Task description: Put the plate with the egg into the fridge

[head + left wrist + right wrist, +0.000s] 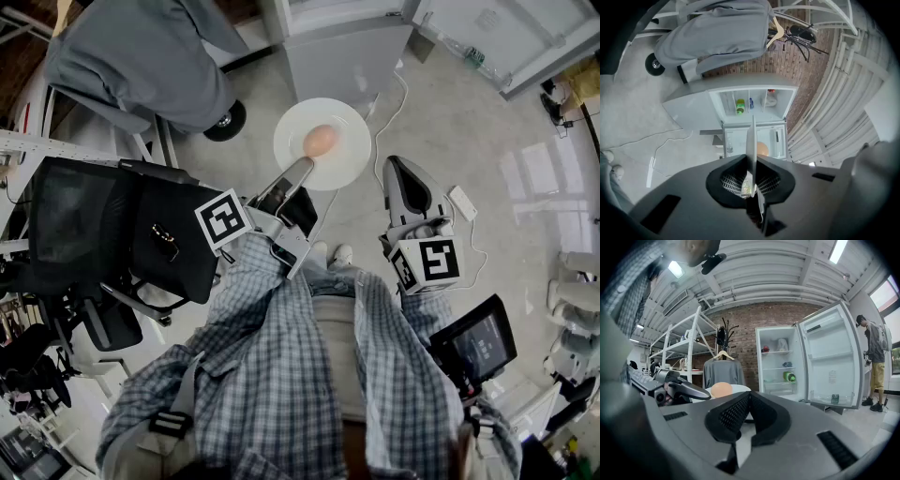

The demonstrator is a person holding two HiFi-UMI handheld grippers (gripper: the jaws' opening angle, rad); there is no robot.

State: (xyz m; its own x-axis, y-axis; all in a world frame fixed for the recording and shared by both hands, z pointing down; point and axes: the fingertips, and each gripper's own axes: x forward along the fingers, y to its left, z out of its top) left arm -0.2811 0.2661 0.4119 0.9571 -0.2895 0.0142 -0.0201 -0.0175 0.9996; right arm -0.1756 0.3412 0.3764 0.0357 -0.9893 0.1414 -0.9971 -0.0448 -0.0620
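Head view: my left gripper (pixel 302 169) clamps the rim of the plate (pixel 349 127), the egg (pixel 321 141) on it, above the floor (pixel 450 103); my right gripper (pixel 398 169) hangs beside. Left gripper view: plate edge-on between my jaws, open fridge (pixel 759 105) ahead. Right gripper view: jaws together, empty.

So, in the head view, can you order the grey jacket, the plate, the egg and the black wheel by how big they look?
1. grey jacket, the largest.
2. plate.
3. black wheel and egg look nearly alike; the jacket hides part of the wheel, so I do not rank them.
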